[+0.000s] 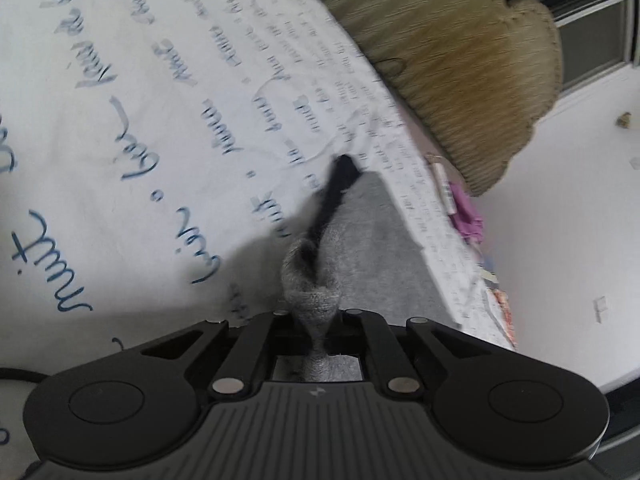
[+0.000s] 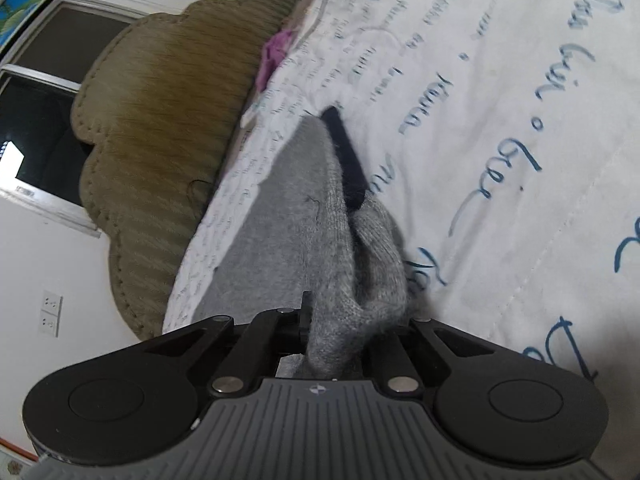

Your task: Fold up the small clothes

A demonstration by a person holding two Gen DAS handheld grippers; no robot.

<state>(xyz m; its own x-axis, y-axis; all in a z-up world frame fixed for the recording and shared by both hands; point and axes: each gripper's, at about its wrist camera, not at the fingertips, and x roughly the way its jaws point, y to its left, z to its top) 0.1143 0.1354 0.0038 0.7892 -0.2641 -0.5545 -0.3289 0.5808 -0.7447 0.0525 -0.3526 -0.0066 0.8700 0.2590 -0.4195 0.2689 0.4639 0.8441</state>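
Grey knitted cloth, a small garment (image 1: 316, 280) with a black trim (image 1: 336, 188), is pinched at one bunched edge in the left gripper (image 1: 318, 344), whose fingers are closed tight on the wool. From that grip the garment runs forward and away over a bed; its far black tip is seen at the bedsheet (image 1: 140, 100), a white sheet printed with blue handwriting. The picture is blurred, so whether the tip touches the sheet cannot be told. Further right in the left wrist view, a tan ribbed headboard (image 1: 460, 60) with a scalloped outline is seen beyond the edge of the bed, and a crumpled purple cloth (image 1: 468, 212) lies at that edge, below the headboard in the picture. A white wall fills the right side.

In the right wrist view the headboard (image 2: 160, 120) stands at the left, in front of a dark window (image 2: 40, 128), with the purple cloth (image 2: 276, 56) just beside its right edge. The garment (image 2: 288, 220) lies in the middle, its black trim (image 2: 348, 160) along the right side of the grey panel. Its near edge is gathered into the right gripper (image 2: 340, 340), whose fingers are shut on the thick fold of knit. The bedsheet (image 2: 520, 120) spreads out to the right.
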